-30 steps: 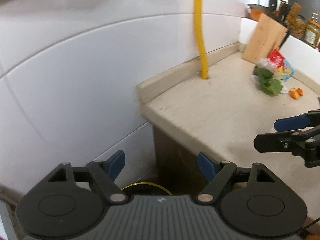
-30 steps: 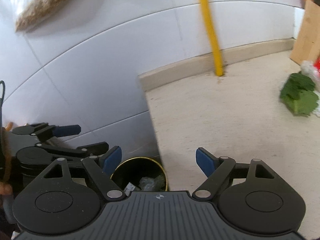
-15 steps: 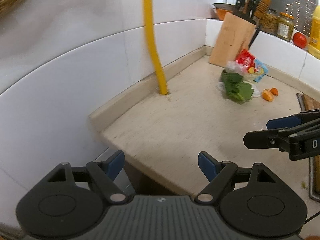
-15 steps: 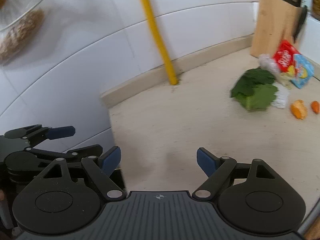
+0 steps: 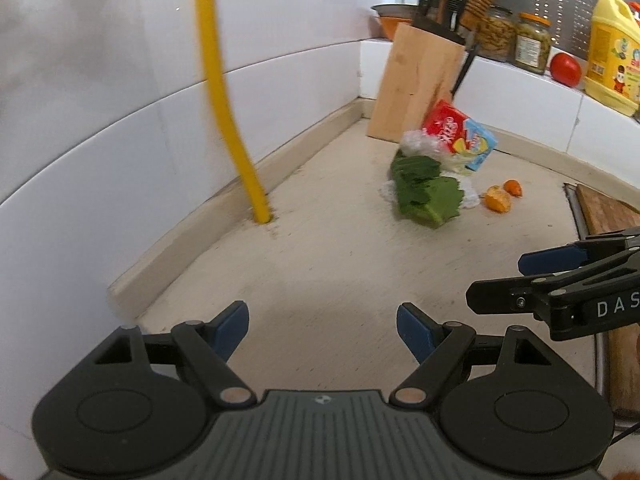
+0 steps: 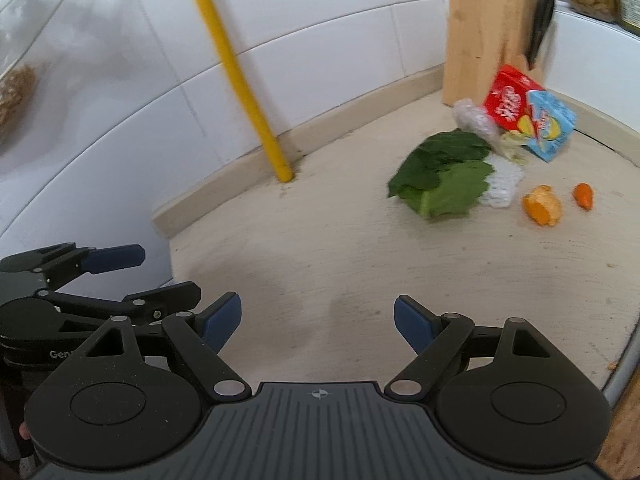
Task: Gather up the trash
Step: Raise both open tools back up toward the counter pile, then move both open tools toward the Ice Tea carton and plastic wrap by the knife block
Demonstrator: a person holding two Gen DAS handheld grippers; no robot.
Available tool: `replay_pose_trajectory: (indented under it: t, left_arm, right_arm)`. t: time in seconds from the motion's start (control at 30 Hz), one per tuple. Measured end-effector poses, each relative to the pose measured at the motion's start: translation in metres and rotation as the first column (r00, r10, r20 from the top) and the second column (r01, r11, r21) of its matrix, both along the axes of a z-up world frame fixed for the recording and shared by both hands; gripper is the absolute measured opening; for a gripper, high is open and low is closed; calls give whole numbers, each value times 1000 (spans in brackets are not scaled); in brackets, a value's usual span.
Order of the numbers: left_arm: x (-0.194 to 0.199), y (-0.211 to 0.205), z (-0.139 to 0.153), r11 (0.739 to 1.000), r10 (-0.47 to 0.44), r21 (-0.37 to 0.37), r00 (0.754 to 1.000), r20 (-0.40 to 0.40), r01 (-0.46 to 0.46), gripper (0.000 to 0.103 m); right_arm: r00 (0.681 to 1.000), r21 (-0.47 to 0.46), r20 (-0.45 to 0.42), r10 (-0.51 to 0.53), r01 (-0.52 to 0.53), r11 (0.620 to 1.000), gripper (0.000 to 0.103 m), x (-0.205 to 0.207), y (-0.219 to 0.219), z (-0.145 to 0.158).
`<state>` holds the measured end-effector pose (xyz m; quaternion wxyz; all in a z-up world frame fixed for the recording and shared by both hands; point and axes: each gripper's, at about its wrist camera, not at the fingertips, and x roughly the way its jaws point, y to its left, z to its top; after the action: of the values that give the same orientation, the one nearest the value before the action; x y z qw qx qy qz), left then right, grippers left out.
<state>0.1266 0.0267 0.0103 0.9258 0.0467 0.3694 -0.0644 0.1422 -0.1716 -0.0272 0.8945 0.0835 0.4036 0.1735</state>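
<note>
**Trash heaped in the far corner, both hand-held grippers spread and empty**

The left hand-held gripper [image 5: 320,326] is seen with its jaws spread wide and nothing between them; the right hand-held gripper [image 6: 318,320] is likewise spread and empty. Both are held over the bare near part of the desk [image 5: 328,264], well apart from the trash.

The trash is gathered near the knife block [image 5: 416,84]. The green leaves [image 5: 424,194] lie nearest, with crumpled white plastic [image 6: 502,184] just beside them and more clear wrap [image 6: 472,116] behind. A red carton [image 6: 506,98] and a blue carton [image 6: 550,126] lean together against the block. Two orange scraps [image 6: 542,204] lie apart to the right.

The leaves are judged soft, light and floppy; they would best be taken at the thick bunched middle, pinched low against the desk, so that loose edges are not torn off. The plastic is likely slippery and is better grasped at a crumpled fold. The cartons are probably empty and easily crushed; a grip across the narrow faces is suggested. The scraps are small and perhaps moist, and a closing pinch from above would be needed.
</note>
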Motion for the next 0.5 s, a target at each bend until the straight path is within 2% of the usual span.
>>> replay_pose_trajectory:
  t: [0.13,0.17,0.23,0.5]
  left_arm:
    - [11,-13,0,999,-32,4,999,-2,32,76]
    - [14,-16,0,999,-41,5,999,-2,41,76]
    - [20,-22,0,998,-57,7,998,-4,57,76]
    - [43,-42,-1,993,-117,17,993,-12,117,77]
  right_arm:
    - [999,0,-6,-31,31,1000,89,5,-13,-1]
    - [999,2,-7,-40,40,999,95,6,-17,-1]
    - [998,5,-5,-57,57,998,100,8,-22,-1]
    - [993,6,1,-117,117,993,100,17,-45,-1]
